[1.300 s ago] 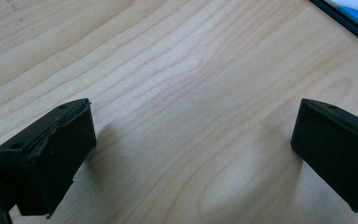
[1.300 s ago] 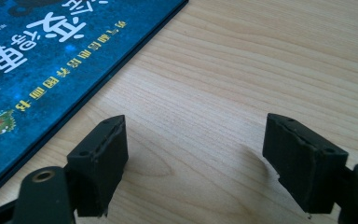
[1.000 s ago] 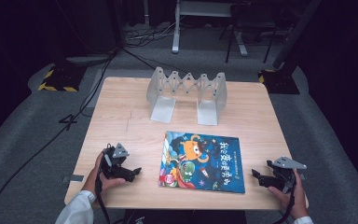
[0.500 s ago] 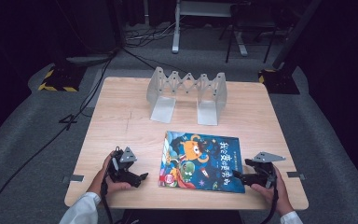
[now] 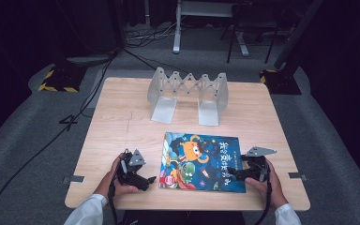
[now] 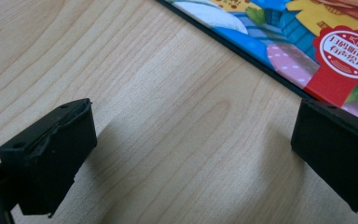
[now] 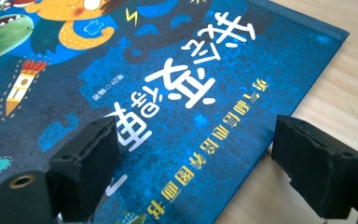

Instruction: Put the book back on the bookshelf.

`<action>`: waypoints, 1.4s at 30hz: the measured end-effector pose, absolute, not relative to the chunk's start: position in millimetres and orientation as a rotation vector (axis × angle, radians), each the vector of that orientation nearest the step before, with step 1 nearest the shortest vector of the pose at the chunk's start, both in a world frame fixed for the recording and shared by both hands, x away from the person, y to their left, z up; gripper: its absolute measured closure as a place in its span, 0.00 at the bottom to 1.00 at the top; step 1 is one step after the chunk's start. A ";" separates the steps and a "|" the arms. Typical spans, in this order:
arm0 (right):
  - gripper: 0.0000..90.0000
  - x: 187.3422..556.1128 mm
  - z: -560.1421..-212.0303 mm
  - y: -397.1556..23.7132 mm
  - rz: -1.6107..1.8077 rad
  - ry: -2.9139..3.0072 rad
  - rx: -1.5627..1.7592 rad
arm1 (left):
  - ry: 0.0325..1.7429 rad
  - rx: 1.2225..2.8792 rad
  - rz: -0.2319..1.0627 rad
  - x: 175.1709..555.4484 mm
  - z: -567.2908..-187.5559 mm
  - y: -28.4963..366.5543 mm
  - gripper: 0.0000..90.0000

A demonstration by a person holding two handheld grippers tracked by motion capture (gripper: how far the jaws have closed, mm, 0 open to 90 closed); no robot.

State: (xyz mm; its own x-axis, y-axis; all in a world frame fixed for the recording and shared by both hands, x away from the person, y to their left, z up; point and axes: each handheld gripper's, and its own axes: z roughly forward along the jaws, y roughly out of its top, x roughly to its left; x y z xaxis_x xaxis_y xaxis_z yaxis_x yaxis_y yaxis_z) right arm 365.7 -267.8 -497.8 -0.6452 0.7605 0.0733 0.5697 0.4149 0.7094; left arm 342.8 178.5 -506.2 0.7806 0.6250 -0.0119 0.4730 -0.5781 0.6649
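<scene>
Both grippers low, jaws apart
The left gripper (image 5: 143, 177) and right gripper (image 5: 236, 172) point inward; the right's jaws have just been opening.

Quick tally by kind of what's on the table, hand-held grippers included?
Picture book: 1
Grey folding book rack: 1
Hand-held grippers: 2, the left hand-held gripper and the right hand-held gripper
Total: 4

book between two hand-held grippers
book (image 5: 200, 161) lies on the tabletop (image 5: 122, 117), rack (image 5: 188, 93) behind it; left hand-held gripper (image 5: 144, 180) at its left, right hand-held gripper (image 5: 232, 173) over its right edge.
</scene>
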 end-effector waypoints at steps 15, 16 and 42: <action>0.26 400.5 -491.0 -225.4 1.010 2.492 0.990 | 0.764 2.294 0.281 328.0 -505.6 175.4 0.07; 0.26 400.2 -491.7 -214.9 1.032 2.508 0.941 | 0.768 2.288 0.283 326.0 -505.6 174.9 0.08; 0.22 337.5 -497.8 -281.5 1.083 2.426 1.106 | 0.740 2.272 0.239 321.7 -498.6 153.3 0.17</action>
